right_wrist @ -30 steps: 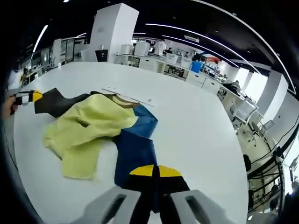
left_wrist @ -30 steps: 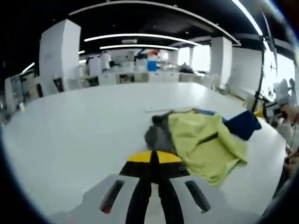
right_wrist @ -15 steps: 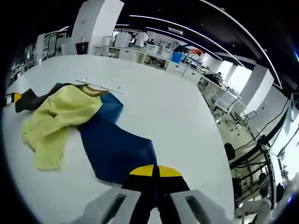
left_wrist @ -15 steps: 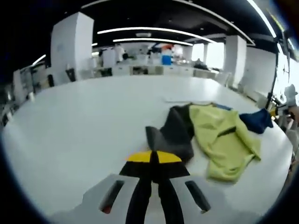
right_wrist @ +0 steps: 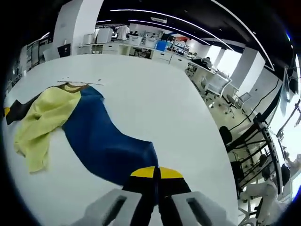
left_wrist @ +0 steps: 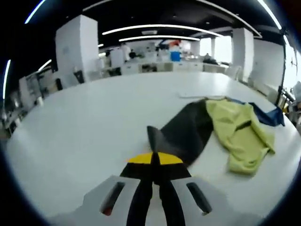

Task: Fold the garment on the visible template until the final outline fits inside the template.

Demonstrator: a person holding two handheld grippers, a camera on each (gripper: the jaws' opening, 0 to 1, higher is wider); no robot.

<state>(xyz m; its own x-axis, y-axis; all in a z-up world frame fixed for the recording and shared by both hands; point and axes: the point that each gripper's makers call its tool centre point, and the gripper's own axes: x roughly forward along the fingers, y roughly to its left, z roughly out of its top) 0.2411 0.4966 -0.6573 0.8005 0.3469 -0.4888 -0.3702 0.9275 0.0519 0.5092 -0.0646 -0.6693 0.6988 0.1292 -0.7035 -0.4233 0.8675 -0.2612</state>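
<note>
Garment [right_wrist: 94, 136], one, lies on table [left_wrist: 84, 122]; left gripper [left_wrist: 155, 160] pinches its dark sleeve; right gripper [right_wrist: 157, 173] its blue.

Your left gripper [left_wrist: 154, 159]: black jaws with yellow tips, set on a pale grey body with two dark slanted slots; the slot left of the jaws shows a small red mark at its lower end. Your right gripper [right_wrist: 157, 173]: same black jaws, yellow tips, grey body with slots either side.
</note>
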